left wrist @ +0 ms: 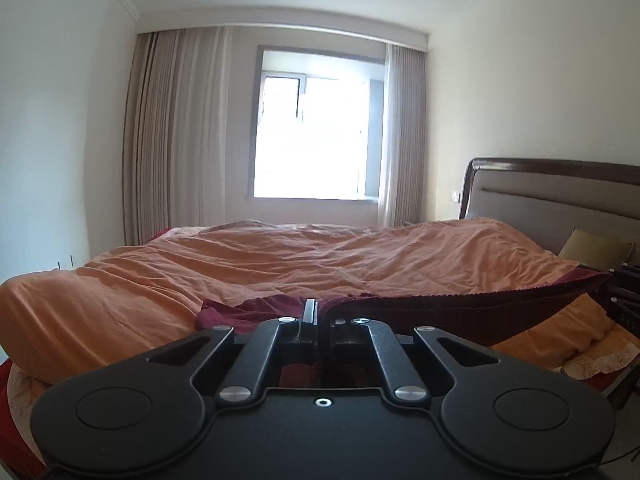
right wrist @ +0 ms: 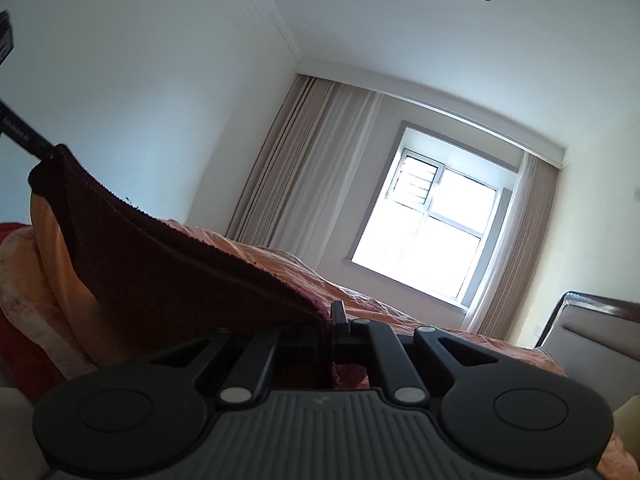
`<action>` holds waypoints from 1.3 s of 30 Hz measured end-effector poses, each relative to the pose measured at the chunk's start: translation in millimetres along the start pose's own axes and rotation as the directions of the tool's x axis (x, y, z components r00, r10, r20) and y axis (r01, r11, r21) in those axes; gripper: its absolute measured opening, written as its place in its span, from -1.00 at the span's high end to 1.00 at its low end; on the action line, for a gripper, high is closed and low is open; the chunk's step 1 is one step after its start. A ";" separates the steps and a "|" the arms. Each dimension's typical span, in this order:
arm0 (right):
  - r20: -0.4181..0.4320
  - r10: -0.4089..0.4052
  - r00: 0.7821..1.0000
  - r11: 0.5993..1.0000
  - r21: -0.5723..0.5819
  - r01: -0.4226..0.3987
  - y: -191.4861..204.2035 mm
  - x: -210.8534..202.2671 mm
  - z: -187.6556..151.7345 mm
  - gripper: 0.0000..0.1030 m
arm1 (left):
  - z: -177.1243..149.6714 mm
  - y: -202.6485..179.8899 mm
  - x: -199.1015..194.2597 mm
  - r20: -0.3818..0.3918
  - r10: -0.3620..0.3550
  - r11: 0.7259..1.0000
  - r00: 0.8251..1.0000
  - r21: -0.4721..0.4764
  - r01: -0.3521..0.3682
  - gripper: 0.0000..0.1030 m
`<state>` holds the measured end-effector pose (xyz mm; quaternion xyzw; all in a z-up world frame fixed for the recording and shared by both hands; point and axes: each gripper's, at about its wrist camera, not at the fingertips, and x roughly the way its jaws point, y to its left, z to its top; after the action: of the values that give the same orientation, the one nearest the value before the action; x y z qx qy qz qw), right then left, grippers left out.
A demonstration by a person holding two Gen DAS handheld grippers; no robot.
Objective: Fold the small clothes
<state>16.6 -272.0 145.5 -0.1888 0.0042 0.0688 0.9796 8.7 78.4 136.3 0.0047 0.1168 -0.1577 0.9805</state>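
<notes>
- Left wrist view: the left claw (left wrist: 318, 312) is pressed together, pinching one end of a dark red garment (left wrist: 460, 308). The cloth's edge runs taut to the right, its long axis stretching toward the other claw at the right edge. It hangs just above the orange bed (left wrist: 280, 264).
- Right wrist view: the right claw (right wrist: 334, 322) is closed on the garment's (right wrist: 168, 276) other end. The cloth stretches away to the left, up to the left claw.

A dark maroon knitted garment (left wrist: 460, 312) hangs stretched in the air above the bed, its ribbed top edge pulled taut from corner to corner. More of it droops below in loose folds.
</notes>
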 end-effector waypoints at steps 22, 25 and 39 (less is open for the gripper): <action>-0.294 0.058 0.954 0.997 -0.036 -0.072 10.1 273.4 -59.8 0.88 | 65.7 83.0 346.7 -0.432 0.019 0.999 0.902 -0.037 -0.039 0.89; -0.335 0.083 0.939 0.996 0.015 -0.083 1.4 302.5 -73.0 0.88 | 54.9 88.8 374.6 -0.454 0.017 0.996 0.891 -0.068 -0.054 0.89; -0.426 0.136 0.895 0.989 0.117 -0.094 -21.7 364.9 -84.9 0.42 | 25.5 92.6 430.3 -0.477 0.051 0.995 0.877 -0.048 -0.084 0.69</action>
<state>382.5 -274.8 62.1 -0.1528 0.2358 0.0827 0.9562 440.4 32.6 59.3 0.0141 0.3588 -0.1135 0.9264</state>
